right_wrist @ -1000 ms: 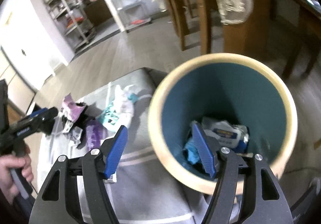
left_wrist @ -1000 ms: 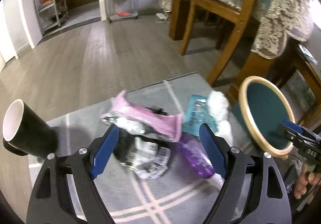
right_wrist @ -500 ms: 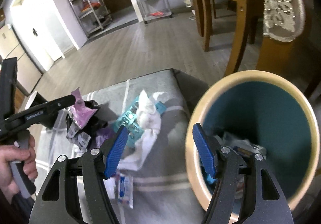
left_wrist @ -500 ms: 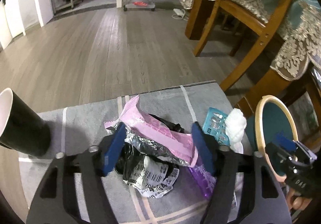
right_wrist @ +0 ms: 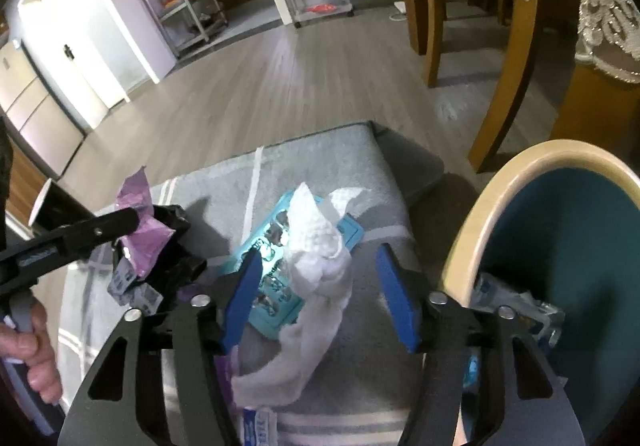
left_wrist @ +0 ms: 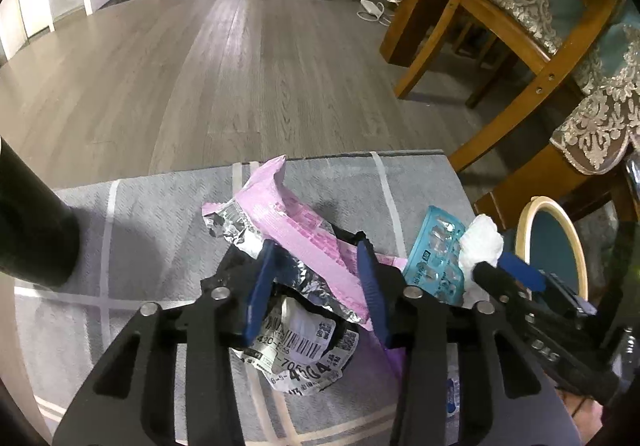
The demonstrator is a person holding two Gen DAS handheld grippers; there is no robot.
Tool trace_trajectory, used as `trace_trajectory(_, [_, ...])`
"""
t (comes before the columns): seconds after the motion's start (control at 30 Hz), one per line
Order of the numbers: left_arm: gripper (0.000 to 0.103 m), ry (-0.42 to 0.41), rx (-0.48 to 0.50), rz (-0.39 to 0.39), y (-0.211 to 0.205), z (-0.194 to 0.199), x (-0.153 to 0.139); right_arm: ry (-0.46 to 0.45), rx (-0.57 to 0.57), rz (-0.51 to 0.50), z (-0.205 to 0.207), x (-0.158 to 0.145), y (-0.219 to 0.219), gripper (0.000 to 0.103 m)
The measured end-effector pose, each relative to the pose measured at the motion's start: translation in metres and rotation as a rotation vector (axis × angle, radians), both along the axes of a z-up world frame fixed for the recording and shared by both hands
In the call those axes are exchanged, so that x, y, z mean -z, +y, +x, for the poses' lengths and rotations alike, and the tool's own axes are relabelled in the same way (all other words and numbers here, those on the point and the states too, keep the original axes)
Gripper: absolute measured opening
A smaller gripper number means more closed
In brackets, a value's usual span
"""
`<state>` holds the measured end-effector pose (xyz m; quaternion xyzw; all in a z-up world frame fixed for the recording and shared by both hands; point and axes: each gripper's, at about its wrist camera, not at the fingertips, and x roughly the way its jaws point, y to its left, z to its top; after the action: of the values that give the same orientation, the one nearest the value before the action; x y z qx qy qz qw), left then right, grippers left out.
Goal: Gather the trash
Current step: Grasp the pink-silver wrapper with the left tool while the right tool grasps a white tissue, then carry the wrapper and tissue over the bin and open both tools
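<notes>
Some wrappers already lie in the teal, wood-rimmed bin [right_wrist: 560, 246]; left tongs [left_wrist: 316, 286] closing around the pink foil wrapper [left_wrist: 296, 230], seemingly gripping; right tongs [right_wrist: 320, 286] narrowing, astride the white tissue [right_wrist: 320, 246] on the grey-clothed desk [left_wrist: 140, 226]

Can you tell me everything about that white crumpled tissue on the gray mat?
The white tissue is a soft, crumpled paper wad, twisted long, with a flap sticking up. It lies on the gray mat, draped over the blue blister pack. The right hand-held gripper has its blue pads either side of it, not squeezing yet.
</notes>
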<state>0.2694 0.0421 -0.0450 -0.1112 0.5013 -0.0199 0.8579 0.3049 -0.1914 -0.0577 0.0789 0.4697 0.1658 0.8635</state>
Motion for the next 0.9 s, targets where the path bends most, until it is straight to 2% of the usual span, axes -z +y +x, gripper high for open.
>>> trace_trajectory(0.07, [0.030,0.002,0.009,0.000,-0.001,0.000,0.000,0.014,0.001,-0.003,0.001,0.005,0.001,0.046])
trace_trajectory(0.1, [0.028,0.002,0.017,0.004,-0.003,-0.001,0.000,0.019,0.000,-0.001,0.002,0.007,0.000,0.037])
trace_trajectory(0.13, [0.024,0.002,0.026,0.008,-0.005,-0.001,0.000,0.022,-0.001,-0.006,0.002,0.009,0.000,0.033])
trace_trajectory(0.23, [0.018,0.007,0.042,0.002,-0.007,-0.002,0.001,0.016,-0.006,-0.006,0.000,0.009,-0.001,0.029])
trace_trajectory(0.47, [0.012,-0.008,0.055,-0.016,-0.006,-0.007,-0.004,-0.017,-0.006,0.013,-0.012,-0.001,-0.002,0.027])
trace_trajectory(0.73, [0.010,-0.072,0.073,-0.034,-0.008,-0.024,-0.023,-0.064,0.019,0.046,-0.033,-0.024,-0.017,0.027])
trace_trajectory(0.9, [0.010,-0.116,0.098,-0.017,-0.016,-0.037,-0.038,-0.088,0.031,0.070,-0.045,-0.036,-0.023,0.027])
